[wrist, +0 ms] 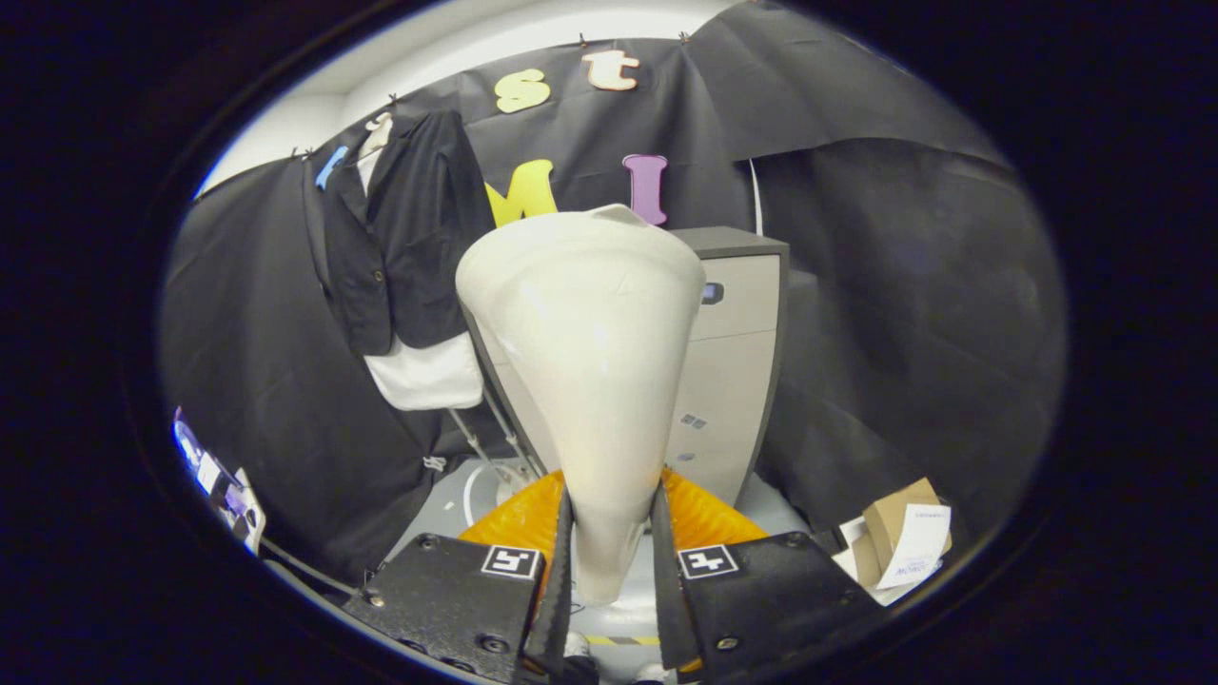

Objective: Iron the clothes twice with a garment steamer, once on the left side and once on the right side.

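A cream-white garment steamer head (pixel 585 362) stands up between my fingers, its narrow handle pinched by both pads and its wide face pointing away. My gripper (pixel 609 561) is shut on that handle. Beyond the steamer and to its left hangs a black jacket (pixel 404 238) over a white shirt (pixel 428 376), on a hanger against the black cloth wall. The jacket is well ahead of the steamer head, not touching it.
A grey cabinet (pixel 737 362) stands right behind the steamer. Thin metal legs of a stand (pixel 485 442) slant down below the clothes. A cardboard box with papers (pixel 904 538) lies on the floor to the right. Some small items (pixel 214 480) sit low at the left.
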### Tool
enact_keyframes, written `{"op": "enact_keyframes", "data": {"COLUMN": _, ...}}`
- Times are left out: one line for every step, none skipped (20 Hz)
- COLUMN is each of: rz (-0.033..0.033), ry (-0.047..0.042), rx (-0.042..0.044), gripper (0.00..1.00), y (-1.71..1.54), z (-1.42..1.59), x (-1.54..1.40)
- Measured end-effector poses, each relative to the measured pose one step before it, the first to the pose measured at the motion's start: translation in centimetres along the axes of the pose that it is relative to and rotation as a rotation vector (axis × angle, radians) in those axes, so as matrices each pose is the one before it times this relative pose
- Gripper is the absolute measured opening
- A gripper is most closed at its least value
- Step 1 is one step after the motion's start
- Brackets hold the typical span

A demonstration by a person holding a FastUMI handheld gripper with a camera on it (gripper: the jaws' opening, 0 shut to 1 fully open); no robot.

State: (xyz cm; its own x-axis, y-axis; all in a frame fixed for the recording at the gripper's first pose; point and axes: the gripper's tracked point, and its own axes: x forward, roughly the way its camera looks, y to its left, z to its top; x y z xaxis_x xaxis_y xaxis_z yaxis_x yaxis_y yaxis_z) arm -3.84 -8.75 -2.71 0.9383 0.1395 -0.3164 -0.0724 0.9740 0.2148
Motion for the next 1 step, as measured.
{"op": "enact_keyframes", "data": {"rz": 0.00728, "ry": 0.00649, "rx": 0.00552, "gripper": 0.4, "y": 0.032, "z": -0.849, "x": -0.561}}
